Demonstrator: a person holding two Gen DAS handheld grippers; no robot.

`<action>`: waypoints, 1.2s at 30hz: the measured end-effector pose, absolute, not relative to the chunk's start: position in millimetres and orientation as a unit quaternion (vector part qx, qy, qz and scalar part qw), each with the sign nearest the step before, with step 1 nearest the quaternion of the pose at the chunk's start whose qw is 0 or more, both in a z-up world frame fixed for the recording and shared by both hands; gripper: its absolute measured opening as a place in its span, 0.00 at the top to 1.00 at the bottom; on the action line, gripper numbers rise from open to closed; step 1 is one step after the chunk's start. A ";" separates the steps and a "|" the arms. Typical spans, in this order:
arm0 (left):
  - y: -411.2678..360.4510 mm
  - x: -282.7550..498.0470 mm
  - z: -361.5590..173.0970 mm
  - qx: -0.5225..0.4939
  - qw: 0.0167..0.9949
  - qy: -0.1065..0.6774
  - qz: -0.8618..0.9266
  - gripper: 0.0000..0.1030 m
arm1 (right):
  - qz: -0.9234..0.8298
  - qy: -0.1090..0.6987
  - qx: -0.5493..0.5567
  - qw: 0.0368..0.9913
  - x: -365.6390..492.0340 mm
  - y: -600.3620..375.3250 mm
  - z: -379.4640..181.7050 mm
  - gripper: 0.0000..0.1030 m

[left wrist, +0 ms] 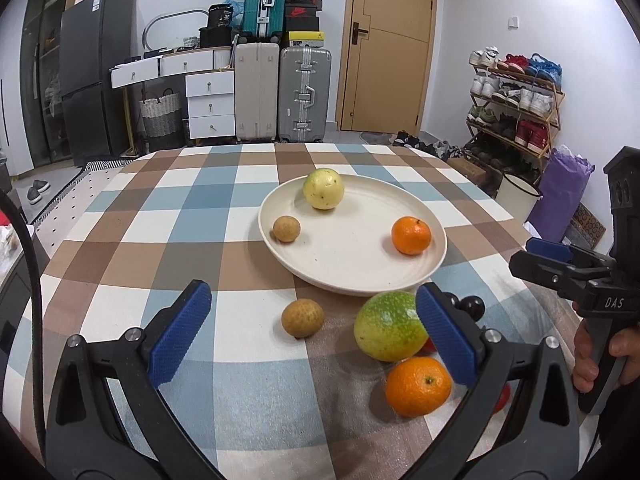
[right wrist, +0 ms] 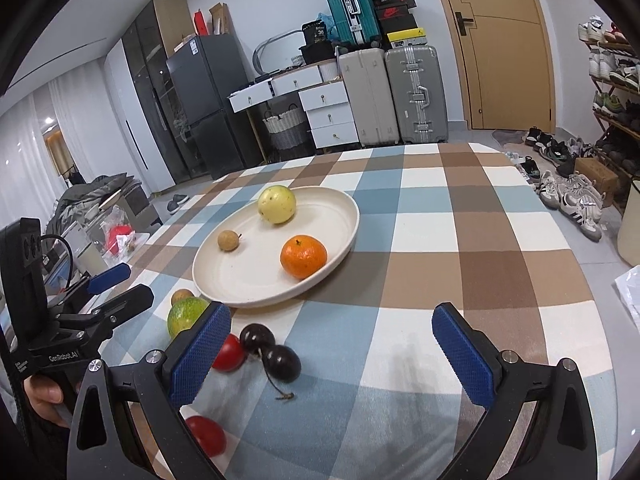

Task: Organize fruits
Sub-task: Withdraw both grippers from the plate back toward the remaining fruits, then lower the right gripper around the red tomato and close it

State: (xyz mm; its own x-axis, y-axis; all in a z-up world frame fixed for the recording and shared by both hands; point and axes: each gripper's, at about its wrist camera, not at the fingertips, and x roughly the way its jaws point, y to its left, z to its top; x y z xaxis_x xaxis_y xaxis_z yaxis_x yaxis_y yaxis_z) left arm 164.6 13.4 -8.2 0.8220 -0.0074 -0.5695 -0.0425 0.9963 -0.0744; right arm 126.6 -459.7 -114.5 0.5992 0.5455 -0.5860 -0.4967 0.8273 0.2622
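A cream plate (left wrist: 352, 276) sits on a checkered tabletop (left wrist: 200, 200), holding a yellow-green fruit (left wrist: 323, 189), a small brown fruit (left wrist: 286, 229) and an orange (left wrist: 411, 235). Just in front of the plate lie another brown fruit (left wrist: 302, 317), a green fruit (left wrist: 390, 326), a second orange (left wrist: 418, 386), two dark cherries (right wrist: 272, 350) and red tomatoes (right wrist: 206, 436). The left tool (left wrist: 316, 340) and right tool (right wrist: 330, 358) both hover spread wide, grasping nothing.
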 end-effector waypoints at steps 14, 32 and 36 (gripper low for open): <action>-2.5 142.1 -14.2 -0.036 0.945 0.325 -0.020 0.01 | 0.306 0.378 -0.013 0.874 93.5 -446.8 -124.8 0.01; -10.2 141.1 -29.9 -0.033 0.921 0.385 -0.054 0.01 | 0.333 0.424 -0.040 0.841 60.8 -431.1 -134.8 0.01; -8.5 143.3 -31.9 -0.039 0.917 0.392 -0.058 0.01 | 0.346 0.430 -0.051 0.832 54.5 -422.2 -137.2 0.04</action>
